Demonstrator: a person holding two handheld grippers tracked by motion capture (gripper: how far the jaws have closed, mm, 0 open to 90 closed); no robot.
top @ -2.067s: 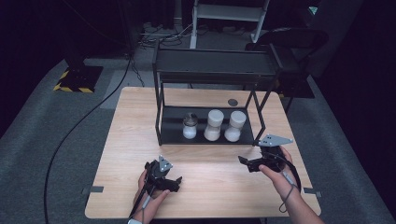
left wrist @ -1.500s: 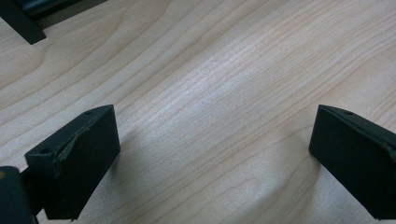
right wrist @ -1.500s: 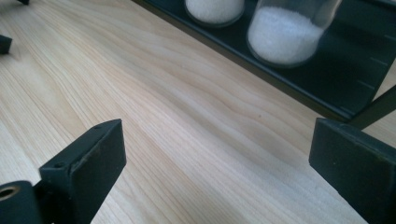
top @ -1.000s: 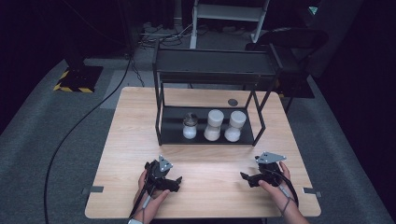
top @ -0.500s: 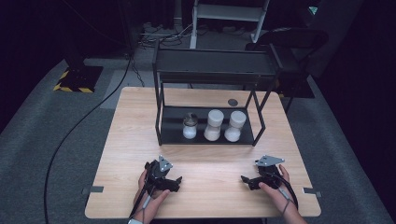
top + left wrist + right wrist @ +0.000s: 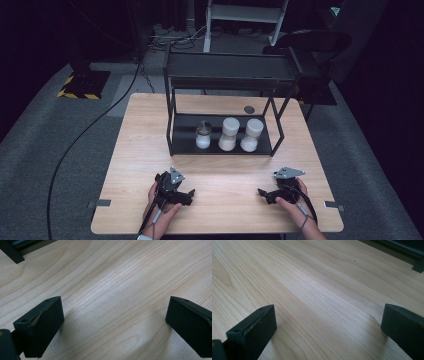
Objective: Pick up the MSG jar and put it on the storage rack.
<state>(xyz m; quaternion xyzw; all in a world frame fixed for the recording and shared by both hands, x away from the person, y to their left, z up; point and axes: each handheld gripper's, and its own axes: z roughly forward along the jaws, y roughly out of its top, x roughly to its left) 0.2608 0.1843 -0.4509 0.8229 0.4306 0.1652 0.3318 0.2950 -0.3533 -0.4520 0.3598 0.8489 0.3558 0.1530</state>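
Observation:
Both grippers rest low on the wooden table [image 6: 150, 125] near its front edge, each held by a hand. My left gripper [image 6: 189, 195] points right toward the table's middle and stands open, with bare wood between its jaws [image 6: 115, 322]. My right gripper [image 6: 262, 193] points left and is open too, nothing between its fingers [image 6: 329, 325]. A black two-level rack [image 6: 225, 75] stands at the table's middle back. On its lower shelf sit a small glass jar [image 6: 203, 135] with white contents and two white hourglass-shaped containers [image 6: 229, 133] [image 6: 251, 134].
A small dark round disc [image 6: 249, 109] lies on the table behind the rack at the right. A black cable [image 6: 95, 125] runs over the grey floor at the left. A white frame [image 6: 245, 15] and dark chair [image 6: 315, 55] stand beyond the table.
My right gripper has come down and toward the table's front edge and now rests low on the wood. The left gripper has stayed where it was.

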